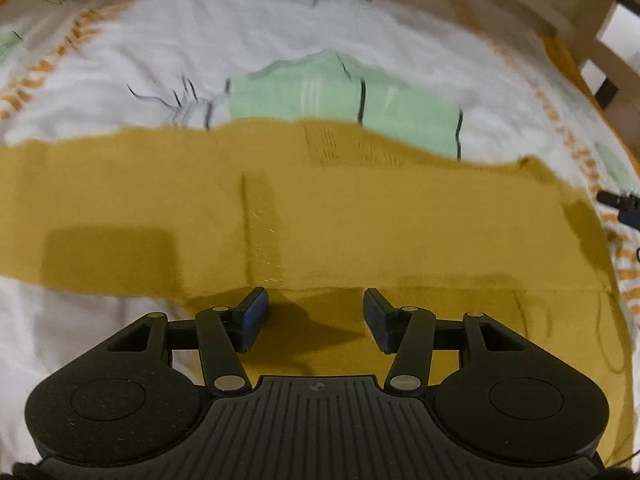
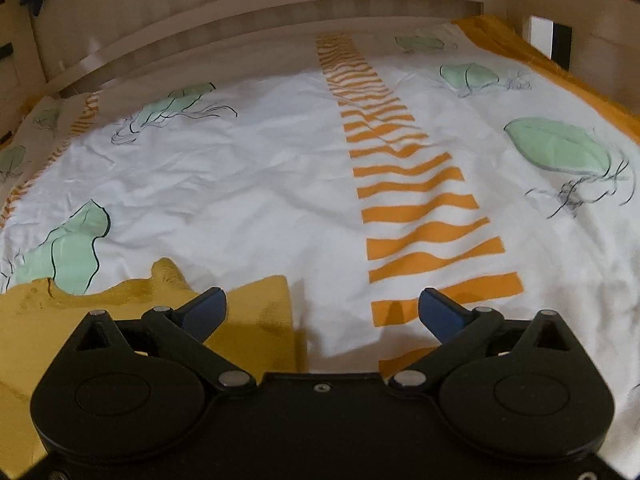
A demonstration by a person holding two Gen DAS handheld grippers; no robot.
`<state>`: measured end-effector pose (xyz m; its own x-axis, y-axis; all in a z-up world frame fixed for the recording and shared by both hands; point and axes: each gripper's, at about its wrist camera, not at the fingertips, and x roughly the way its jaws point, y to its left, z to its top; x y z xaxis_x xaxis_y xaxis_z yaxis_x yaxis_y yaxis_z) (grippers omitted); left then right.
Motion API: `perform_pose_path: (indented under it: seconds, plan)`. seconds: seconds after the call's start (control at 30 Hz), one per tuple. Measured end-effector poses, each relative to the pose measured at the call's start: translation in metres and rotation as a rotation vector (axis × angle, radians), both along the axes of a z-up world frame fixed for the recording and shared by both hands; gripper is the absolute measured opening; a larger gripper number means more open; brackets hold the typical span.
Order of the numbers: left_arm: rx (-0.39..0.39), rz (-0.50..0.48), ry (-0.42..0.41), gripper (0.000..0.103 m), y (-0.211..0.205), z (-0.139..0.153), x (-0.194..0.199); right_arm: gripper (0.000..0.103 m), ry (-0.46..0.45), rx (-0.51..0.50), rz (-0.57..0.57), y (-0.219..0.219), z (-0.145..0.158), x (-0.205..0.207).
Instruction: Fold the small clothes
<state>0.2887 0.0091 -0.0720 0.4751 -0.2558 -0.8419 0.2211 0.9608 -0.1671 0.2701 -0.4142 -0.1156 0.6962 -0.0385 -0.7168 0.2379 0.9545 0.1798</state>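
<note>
Fingers [image 1: 256, 312] of the left gripper [image 1: 316, 312] spread wide, nothing between them. Left wrist view: mustard garment [image 1: 280, 208] lies flat on the bed sheet [image 1: 168, 64], a broad band running left to right across the frame. Gripper hovers over its near edge, garment directly ahead and beneath. A vertical seam or fold line sits just left of centre. Contact with the cloth cannot be judged; frame is blurred. Far right, a small dark shape at the garment's end is probably the other gripper, too small to confirm.

Right wrist view: right gripper [image 2: 322, 308] also wide open and empty. Mustard garment [image 2: 248, 312] reaches only into the near-left corner; its right-hand end stops below the left finger [image 2: 204, 308]. Ahead lies bare sheet [image 2: 240, 180] with an orange striped band [image 2: 416, 216] and green prints; wooden bed frame [image 2: 280, 4] far.

Judgement: long axis runs left-right. Left gripper is centred over the cloth; right gripper is at its right end, garment lying to its left.
</note>
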Motion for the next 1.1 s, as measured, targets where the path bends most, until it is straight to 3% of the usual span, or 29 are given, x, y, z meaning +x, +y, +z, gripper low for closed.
perform_pose_path:
  seconds: [0.2,0.4,0.47,0.6,0.63,0.67,0.83,0.93,1.1]
  plan:
    - [0.034,-0.034,-0.022,0.062,-0.008,-0.005,0.006,0.103,-0.007,0.128,-0.02,-0.003,-0.023,0.012]
    - [0.021,-0.019,-0.014,0.063,-0.009,-0.007,-0.001,0.102,-0.009,0.122,0.015,0.005,-0.027,0.021]
    - [0.026,-0.019,-0.016,0.063,-0.01,-0.007,-0.002,0.08,-0.009,0.07,0.025,0.013,-0.024,0.021]
    - [0.035,-0.019,-0.02,0.064,-0.011,-0.007,-0.002,0.049,-0.002,-0.052,0.08,0.03,-0.02,0.021]
    - [0.035,-0.018,-0.02,0.064,-0.011,-0.007,-0.002,0.034,0.0,-0.085,0.095,0.035,-0.019,0.02]
    - [0.033,-0.017,-0.02,0.064,-0.011,-0.008,-0.002,0.011,-0.001,-0.104,0.114,0.038,-0.018,0.019]
    - [0.031,-0.016,-0.021,0.064,-0.01,-0.008,-0.001,0.01,-0.039,-0.143,0.187,0.049,-0.004,0.012]
    - [0.028,-0.012,-0.02,0.064,-0.01,-0.008,-0.001,0.009,-0.071,-0.224,0.111,0.043,0.004,0.007]
    - [0.03,-0.007,-0.026,0.064,-0.011,-0.008,-0.002,0.009,0.01,-0.191,0.02,0.021,-0.012,0.02]
